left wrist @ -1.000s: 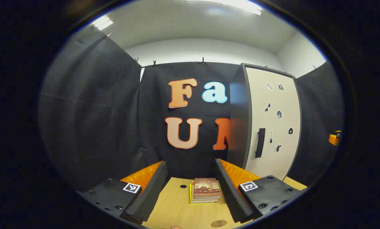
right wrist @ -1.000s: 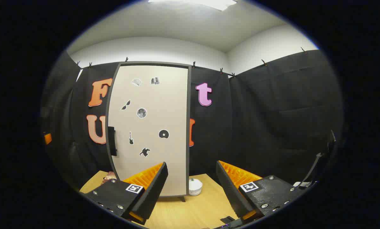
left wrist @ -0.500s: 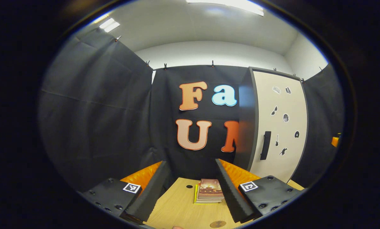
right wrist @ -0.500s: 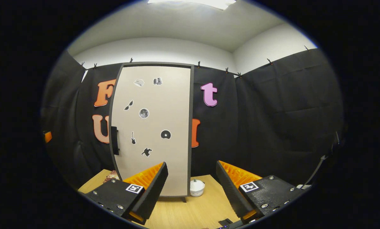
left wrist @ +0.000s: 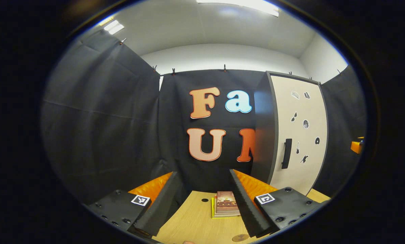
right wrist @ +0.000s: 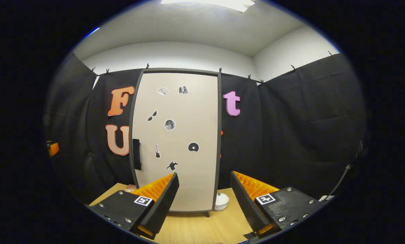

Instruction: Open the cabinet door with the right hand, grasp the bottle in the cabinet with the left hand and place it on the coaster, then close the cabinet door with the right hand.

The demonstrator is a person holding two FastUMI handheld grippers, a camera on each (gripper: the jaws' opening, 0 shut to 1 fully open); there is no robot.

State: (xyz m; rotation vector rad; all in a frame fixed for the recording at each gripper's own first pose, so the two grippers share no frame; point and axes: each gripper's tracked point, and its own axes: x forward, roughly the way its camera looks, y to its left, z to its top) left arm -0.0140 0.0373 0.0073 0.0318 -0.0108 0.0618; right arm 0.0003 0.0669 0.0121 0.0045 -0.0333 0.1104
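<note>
With both hand-held grippers, left [left wrist: 202, 200] and right [right wrist: 204, 200], held open, the shut door [right wrist: 177, 142] looks stiff and is best taken by its handle [right wrist: 136, 154].

cabinet door [right wrist: 177, 142]: beige, dark grey frame, small black stickers
handle [right wrist: 136, 154]: black
table [right wrist: 202, 228]: light wood grain
books [left wrist: 226, 203]: reddish-brown cover, yellow beneath

I see a light wooden table [left wrist: 189, 227] with a small stack of books [left wrist: 225, 204] lying flat on it, a reddish cover on top. Just behind the stack sits a small dark round hole [left wrist: 205, 200] in the tabletop. A white lidded ceramic jar [right wrist: 221, 201] stands on the same table.
</note>
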